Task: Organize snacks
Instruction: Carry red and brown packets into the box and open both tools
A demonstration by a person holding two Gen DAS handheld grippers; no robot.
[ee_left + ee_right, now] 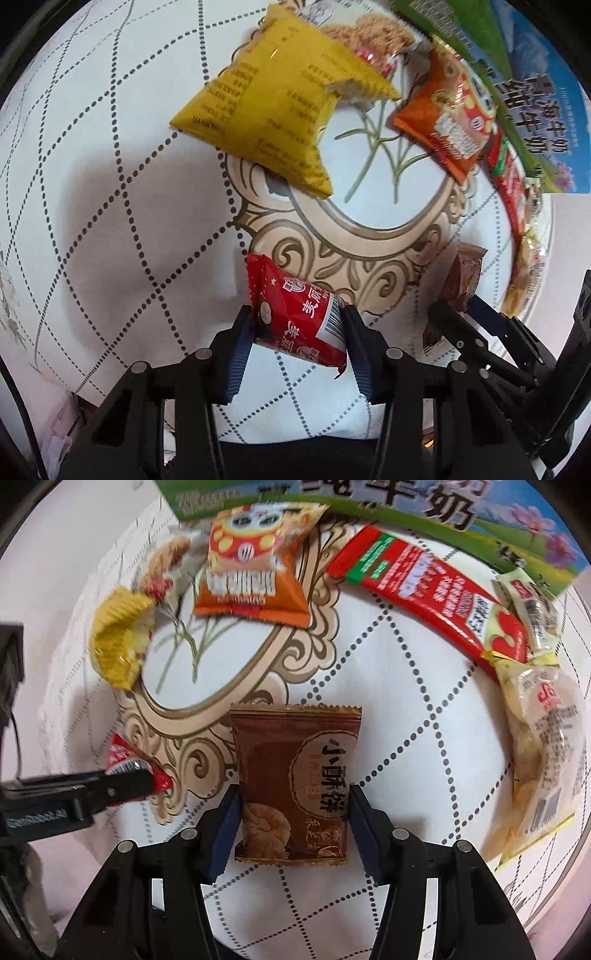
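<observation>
- The left tongs (299, 325) pinch a red snack packet (295, 314) above the patterned worktop (110, 184)
- A yellow packet (273, 107) lies ahead, an orange packet (447, 118) beside it
- At right, the right tongs (458, 317) clasp a brown packet (461, 277)

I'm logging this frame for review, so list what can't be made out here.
- Milk carton: right wrist view, cut off by the top edge, so its print is incomplete.
- Yellow packet: right wrist view, blurred, text unreadable.
- Brown packet: left wrist view, lower part hidden by the right gripper.
- Red packet: left wrist view, sides covered by the left gripper fingers.
</observation>
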